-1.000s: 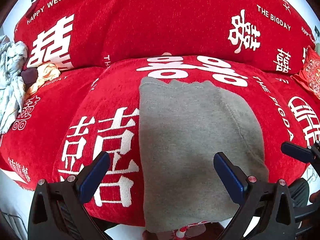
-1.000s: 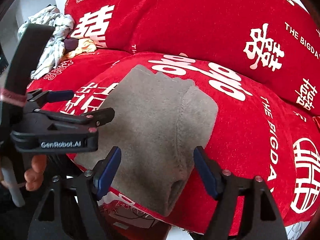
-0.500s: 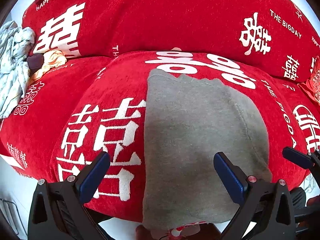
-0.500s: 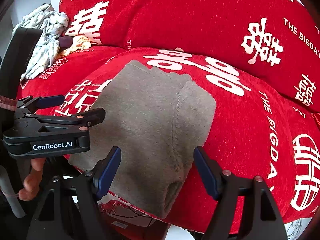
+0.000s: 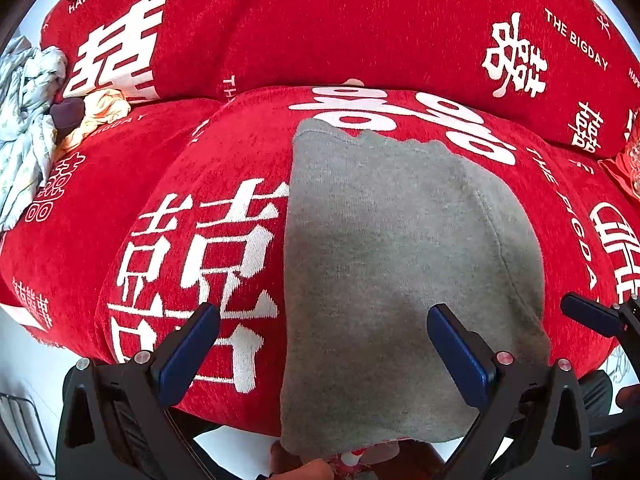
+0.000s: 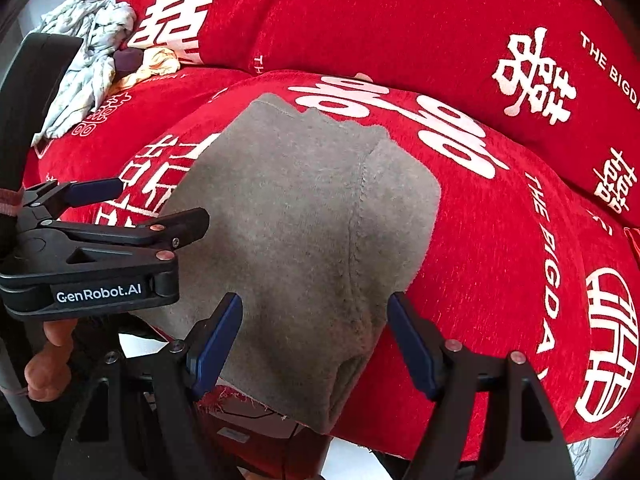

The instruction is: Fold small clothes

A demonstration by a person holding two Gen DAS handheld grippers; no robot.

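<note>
Grey garment lies flat on red sofa cushion, near edge hanging over cushion front. Left tongs spread wide above garment's near edge, gripping nothing. Right tongs likewise spread, empty, above garment's near right corner. Crumpled clothes pile far left of garment.

We were in a home living room: a sofa draped in red wedding-print covers filled the frame, with crumpled laundry heaped at upper left.
</note>
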